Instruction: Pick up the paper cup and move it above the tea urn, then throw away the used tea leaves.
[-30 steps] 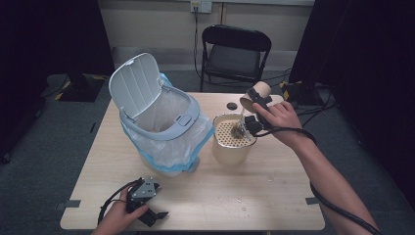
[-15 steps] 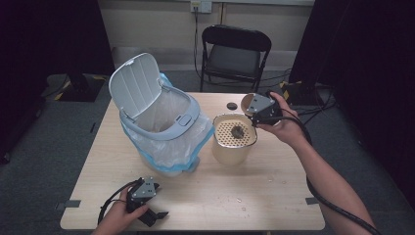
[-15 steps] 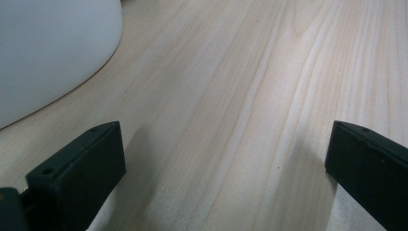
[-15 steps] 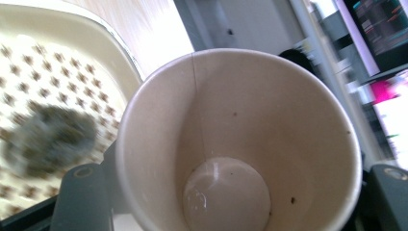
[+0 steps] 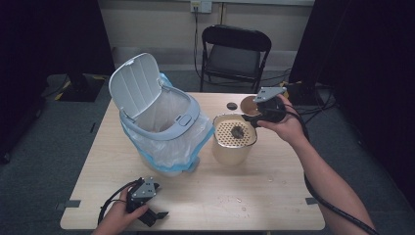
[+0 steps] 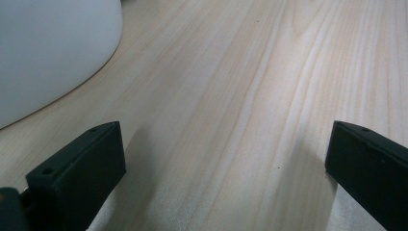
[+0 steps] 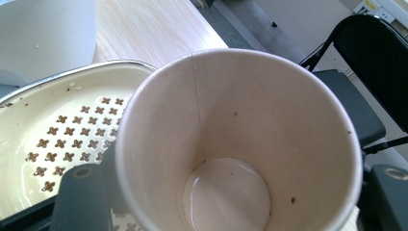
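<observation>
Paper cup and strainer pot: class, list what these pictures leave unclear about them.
- Right tongs clamp the paper cup; the right gripper view's bottom edge cuts off its base.
- Dark clump on the strainer pot: too small in the high view to identify.
- Pot's contents below the perforated tray: hidden by that tray.

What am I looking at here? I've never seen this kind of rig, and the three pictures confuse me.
A person works at a wooden table with a handheld two-jaw gripper in each hand. One camera looks down from above; the other two ride on the grippers. The right gripper clamps a paper cup, nearly empty, beside a cream strainer pot. The left gripper rests open near the table's front edge. A lidded white bin with a plastic liner stands open, and a small dark cap lies behind.
</observation>
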